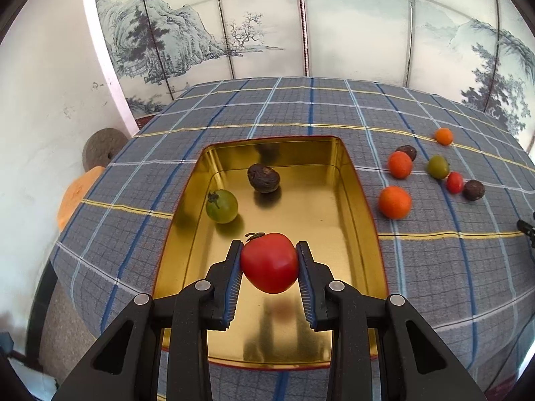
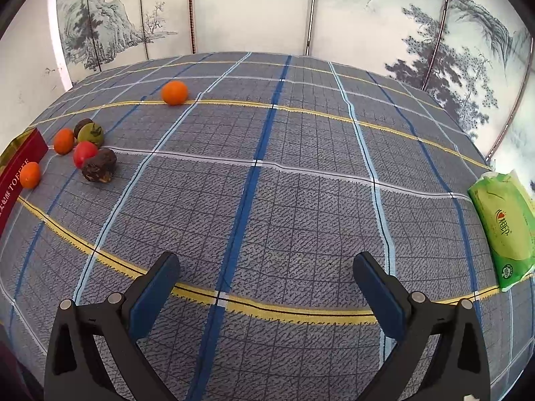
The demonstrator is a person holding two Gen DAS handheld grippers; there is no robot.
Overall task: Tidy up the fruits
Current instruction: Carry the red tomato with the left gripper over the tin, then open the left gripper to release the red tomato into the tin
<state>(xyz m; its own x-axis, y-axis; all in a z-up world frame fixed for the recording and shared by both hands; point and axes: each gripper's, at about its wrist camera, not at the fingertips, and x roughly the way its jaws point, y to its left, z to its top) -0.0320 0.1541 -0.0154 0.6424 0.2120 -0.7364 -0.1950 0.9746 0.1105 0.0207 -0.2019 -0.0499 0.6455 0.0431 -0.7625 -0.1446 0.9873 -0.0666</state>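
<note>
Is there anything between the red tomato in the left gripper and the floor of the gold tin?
Nothing visible. The left gripper holds the red tomato over the near, bare part of the gold tin. The green tomato and dark brown fruit lie farther back.

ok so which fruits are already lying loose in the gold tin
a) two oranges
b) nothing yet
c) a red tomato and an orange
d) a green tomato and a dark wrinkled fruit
d: the left wrist view shows only a green tomato and a dark wrinkled fruit resting on the floor of the gold tin, while the red tomato is held above it in the left hand-held gripper.
</note>
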